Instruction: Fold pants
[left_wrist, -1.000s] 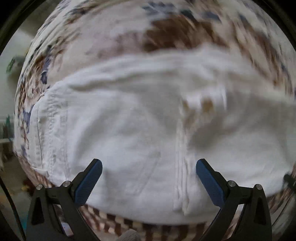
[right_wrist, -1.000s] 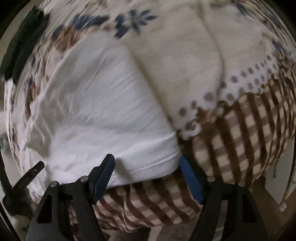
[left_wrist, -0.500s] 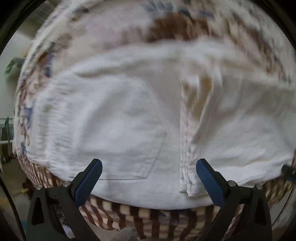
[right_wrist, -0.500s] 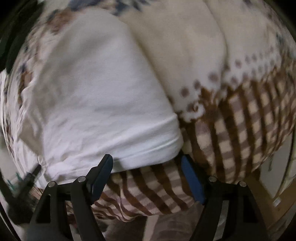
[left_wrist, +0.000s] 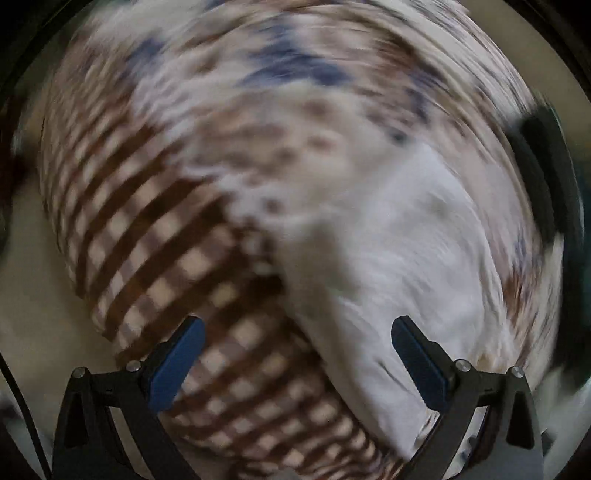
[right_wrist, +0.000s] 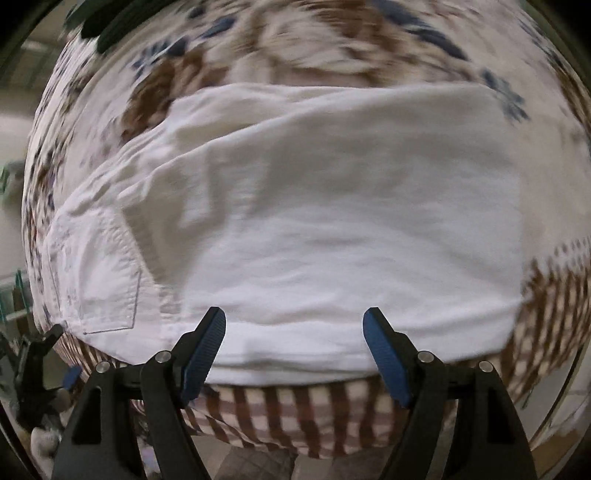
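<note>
White pants (right_wrist: 314, 221) lie folded lengthwise on a patterned blanket, with a back pocket (right_wrist: 99, 273) at the left. My right gripper (right_wrist: 293, 354) is open and empty, just above the pants' near edge. In the blurred left wrist view the pants (left_wrist: 417, 266) lie at the right. My left gripper (left_wrist: 295, 358) is open and empty, over the checked blanket edge and the end of the pants. The left gripper also shows at the far left of the right wrist view (right_wrist: 40, 365).
The blanket (right_wrist: 295, 410) has a brown checked border, with brown and blue flowers farther back (right_wrist: 159, 81). Its near edge drops off to the floor. A dark object (left_wrist: 546, 177) lies at the right of the left wrist view.
My left gripper has swung fast from the pocket end of the pants to the checked blanket edge. My right gripper has shifted from the hem end to the middle of the pants.
</note>
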